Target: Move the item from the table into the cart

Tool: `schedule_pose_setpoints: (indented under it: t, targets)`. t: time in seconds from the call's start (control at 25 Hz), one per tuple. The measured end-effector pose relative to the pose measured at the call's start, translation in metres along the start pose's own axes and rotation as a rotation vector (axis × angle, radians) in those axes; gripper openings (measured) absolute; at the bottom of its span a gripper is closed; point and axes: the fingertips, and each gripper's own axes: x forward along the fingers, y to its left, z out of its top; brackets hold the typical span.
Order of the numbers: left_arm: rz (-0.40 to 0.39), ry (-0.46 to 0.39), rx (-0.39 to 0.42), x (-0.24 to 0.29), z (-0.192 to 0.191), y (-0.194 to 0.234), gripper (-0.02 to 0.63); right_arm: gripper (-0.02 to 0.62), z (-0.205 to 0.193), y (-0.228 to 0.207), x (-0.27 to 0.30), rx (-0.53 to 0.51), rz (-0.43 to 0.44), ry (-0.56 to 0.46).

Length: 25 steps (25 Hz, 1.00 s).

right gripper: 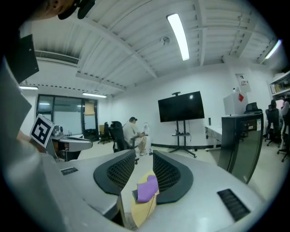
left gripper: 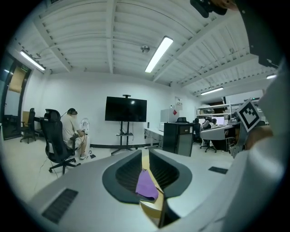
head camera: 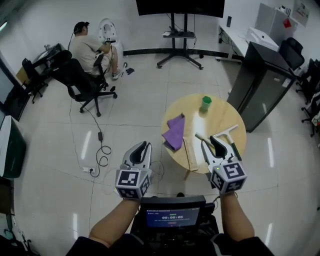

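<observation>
My left gripper (head camera: 142, 149) and right gripper (head camera: 212, 143) are pale grey plastic shells. Each has two curved jaws lined with black meshed pads (right gripper: 168, 174) and a small dark slotted vent (right gripper: 233, 204) on its flank. Behind the jaws, each carries a cube (head camera: 133, 183) printed with black-and-white square markers. My sleeves (head camera: 91, 246) are dark and end above the forearms. A black box (head camera: 172, 214) with a small blue-lit screen sits at my chest.

Seated person (head camera: 87, 47), black office chair (head camera: 80, 82), screen on stand (head camera: 180, 6)
</observation>
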Motion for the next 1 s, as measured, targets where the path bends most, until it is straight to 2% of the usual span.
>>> schedule_pose_setpoints:
  t: [0.2,0.32,0.4,0.6,0.84,1.0]
  targets:
    - [-0.016,0.059,-0.018,0.075,-0.015,0.038,0.064,0.225,-0.029,-0.023,0.076,0.063,0.020,0.109]
    - [-0.040,0.125,-0.013,0.121,-0.043,0.065,0.065,0.225,-0.069,-0.036,0.128,0.045,-0.022,0.221]
    - [-0.057,0.175,-0.016,0.148,-0.066,0.080,0.066,0.249,-0.104,-0.042,0.159,0.046,-0.044,0.312]
    - [-0.096,0.307,-0.091,0.211,-0.122,0.109,0.066,0.249,-0.184,-0.064,0.228,0.044,-0.072,0.517]
    - [-0.130,0.466,-0.061,0.256,-0.195,0.124,0.066,0.249,-0.287,-0.084,0.266,0.108,-0.092,0.761]
    - [-0.152,0.540,-0.057,0.271,-0.224,0.126,0.066,0.249,-0.318,-0.092,0.285,0.148,-0.098,0.839]
